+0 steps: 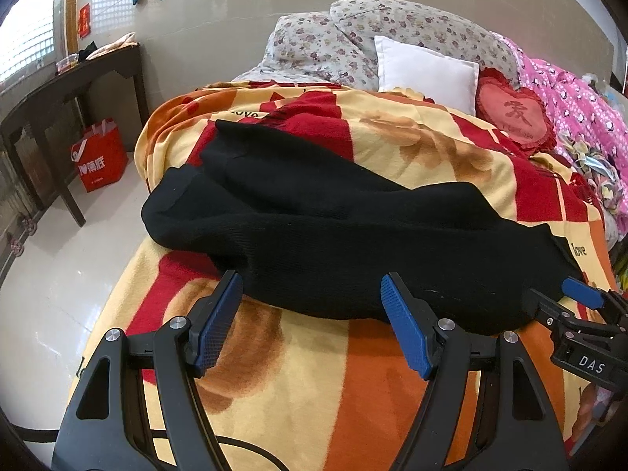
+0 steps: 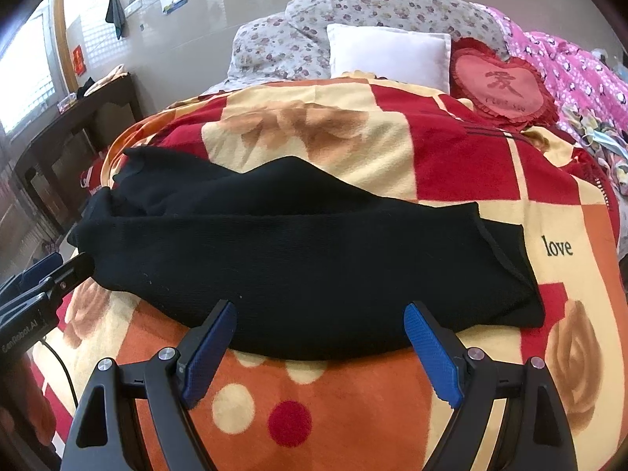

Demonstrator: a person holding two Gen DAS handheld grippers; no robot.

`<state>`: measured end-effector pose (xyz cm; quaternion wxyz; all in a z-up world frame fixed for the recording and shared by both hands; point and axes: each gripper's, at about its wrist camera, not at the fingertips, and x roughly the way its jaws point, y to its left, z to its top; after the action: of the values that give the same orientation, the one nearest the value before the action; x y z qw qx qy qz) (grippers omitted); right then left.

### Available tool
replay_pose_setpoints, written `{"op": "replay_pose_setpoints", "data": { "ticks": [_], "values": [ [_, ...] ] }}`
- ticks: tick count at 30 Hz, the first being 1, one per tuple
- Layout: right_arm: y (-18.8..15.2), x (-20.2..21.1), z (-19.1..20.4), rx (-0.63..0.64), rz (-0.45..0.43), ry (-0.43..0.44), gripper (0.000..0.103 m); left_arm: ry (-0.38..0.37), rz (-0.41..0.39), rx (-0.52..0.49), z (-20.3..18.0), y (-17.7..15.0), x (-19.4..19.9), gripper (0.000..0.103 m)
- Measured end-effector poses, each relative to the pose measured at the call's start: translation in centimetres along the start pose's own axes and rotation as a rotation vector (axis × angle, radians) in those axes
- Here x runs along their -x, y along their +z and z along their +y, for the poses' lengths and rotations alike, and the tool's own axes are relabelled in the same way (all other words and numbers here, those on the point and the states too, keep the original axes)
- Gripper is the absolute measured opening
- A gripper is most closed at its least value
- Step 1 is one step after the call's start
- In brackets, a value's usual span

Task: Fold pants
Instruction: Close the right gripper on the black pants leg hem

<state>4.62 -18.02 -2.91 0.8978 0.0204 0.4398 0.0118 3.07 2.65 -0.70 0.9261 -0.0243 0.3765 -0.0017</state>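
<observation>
Black knit pants (image 1: 314,227) lie folded lengthwise across a red, orange and yellow blanket (image 1: 298,384) on a bed; they also show in the right wrist view (image 2: 314,259). My left gripper (image 1: 312,280) is open and empty, its blue pads at the pants' near edge, toward the left end. My right gripper (image 2: 320,310) is open and empty at the near edge toward the right end. The right gripper shows at the right edge of the left wrist view (image 1: 577,302). The left gripper shows at the left edge of the right wrist view (image 2: 59,271).
Floral pillows (image 1: 353,39), a white cushion (image 1: 424,70) and a red heart cushion (image 1: 514,114) lie at the head of the bed. A pink quilt (image 1: 581,106) runs along the right. A dark wooden table (image 1: 66,90) and a red bag (image 1: 102,157) stand left on the tiled floor.
</observation>
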Motion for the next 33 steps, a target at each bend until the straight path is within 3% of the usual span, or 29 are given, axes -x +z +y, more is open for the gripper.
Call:
{"op": "replay_pose_setpoints", "data": {
  "ticks": [18,28,33],
  "values": [
    [0.9,-1.5,1.7,0.051,0.027,0.035,0.087,0.03,0.018,0.04,2.6,0.8,-0.6,0.073],
    [1.0,-2.3,2.9,0.077,0.051,0.138,0.087,0.043,0.022,0.049,3.8,1.4,-0.8,0.073],
    [2.5,-2.7,5.3,0.203,0.048,0.258,0.087,0.057,0.012,0.086,6.8,3.4,-1.0,0.073]
  ]
}}
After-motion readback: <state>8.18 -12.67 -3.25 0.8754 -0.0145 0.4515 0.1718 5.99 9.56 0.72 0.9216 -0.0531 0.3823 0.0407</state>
